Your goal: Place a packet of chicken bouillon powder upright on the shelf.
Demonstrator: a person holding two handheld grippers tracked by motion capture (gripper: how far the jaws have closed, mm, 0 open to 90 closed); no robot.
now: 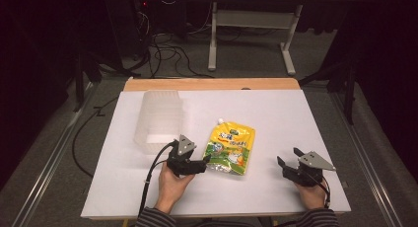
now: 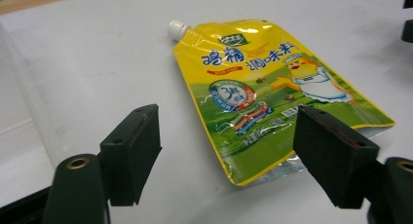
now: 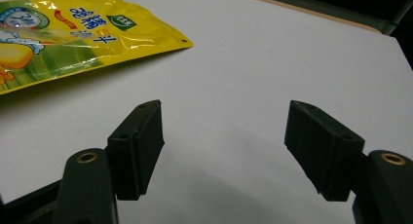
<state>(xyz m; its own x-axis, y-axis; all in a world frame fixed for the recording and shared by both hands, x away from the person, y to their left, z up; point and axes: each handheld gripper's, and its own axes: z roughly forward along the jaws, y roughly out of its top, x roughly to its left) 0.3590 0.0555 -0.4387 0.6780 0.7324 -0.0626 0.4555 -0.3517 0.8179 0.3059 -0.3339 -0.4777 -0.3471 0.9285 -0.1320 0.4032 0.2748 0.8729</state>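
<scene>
My left gripper (image 1: pixel 206 163) has its jaws wide apart, with nothing between them, just beside the lower corner of the yellow pouch (image 1: pixel 230 148). My right gripper (image 1: pixel 288 158) is also apart and empty, well away from it. The pouch lies flat on the white table (image 1: pixel 276 113), near a clear plastic container (image 1: pixel 158 119). Behind is grey carpet (image 1: pixel 246 64) with black cables (image 1: pixel 167 52), in a dark room.

1. The pouch (image 2: pixel 263 102) is glossy yellow plastic film, creased and shiny, with a white plastic spout.
2. The counter (image 1: pixel 276 187) looks matt, smooth white with a wooden far edge.
3. The container (image 1: pixel 157 119) is translucent, ribbed plastic.
</scene>
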